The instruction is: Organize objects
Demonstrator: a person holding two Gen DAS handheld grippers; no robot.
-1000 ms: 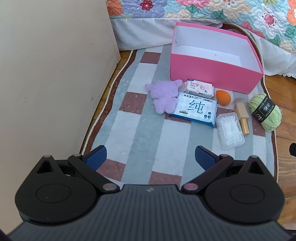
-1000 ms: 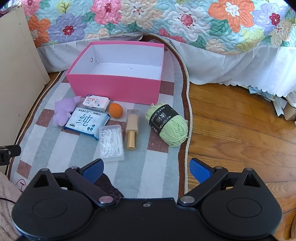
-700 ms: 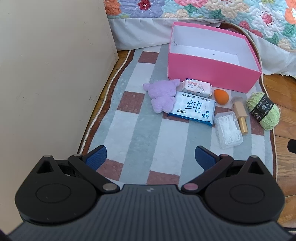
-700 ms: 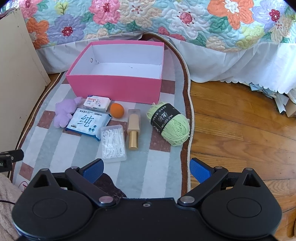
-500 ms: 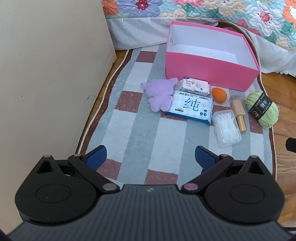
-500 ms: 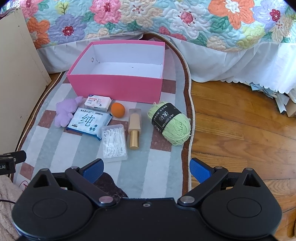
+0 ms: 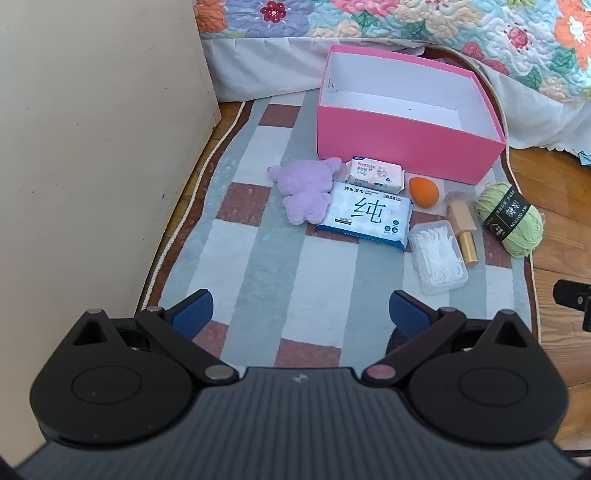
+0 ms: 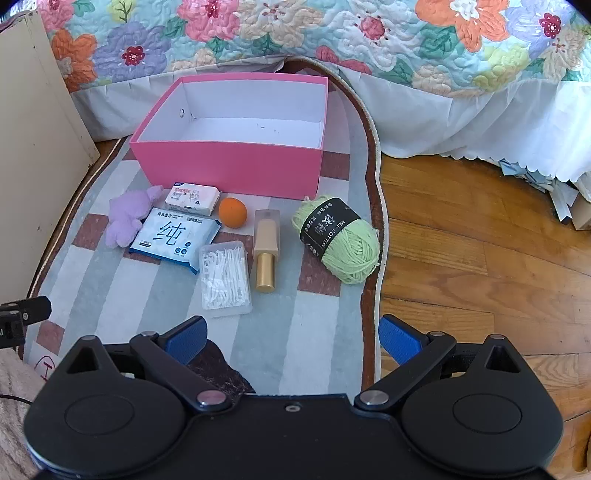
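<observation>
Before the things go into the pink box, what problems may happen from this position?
The yarn ball lies at the rug's edge; a nudge may roll it onto the wood floor. The wipes pack overlaps the plush toy, so lifting one may drag the other. The picks case sits close beside the bottle, leaving little finger room.

The box (image 8: 236, 173) was pink outside and white inside. The rug (image 8: 306, 347) showed grey, white and brick-red checks with a brown border. On it lay a lilac plush toy (image 8: 127, 218), a blue-and-white wet-wipes pack (image 8: 173, 238), a white and pink tissue pack (image 8: 192, 199), an orange makeup sponge (image 8: 232, 217), a beige bottle with a gold cap (image 8: 266, 251), a clear case of white floss picks (image 8: 224, 278), and light green yarn (image 8: 338, 240) with a black band. The bed quilt (image 8: 295, 29) carried multicoloured flowers.
</observation>
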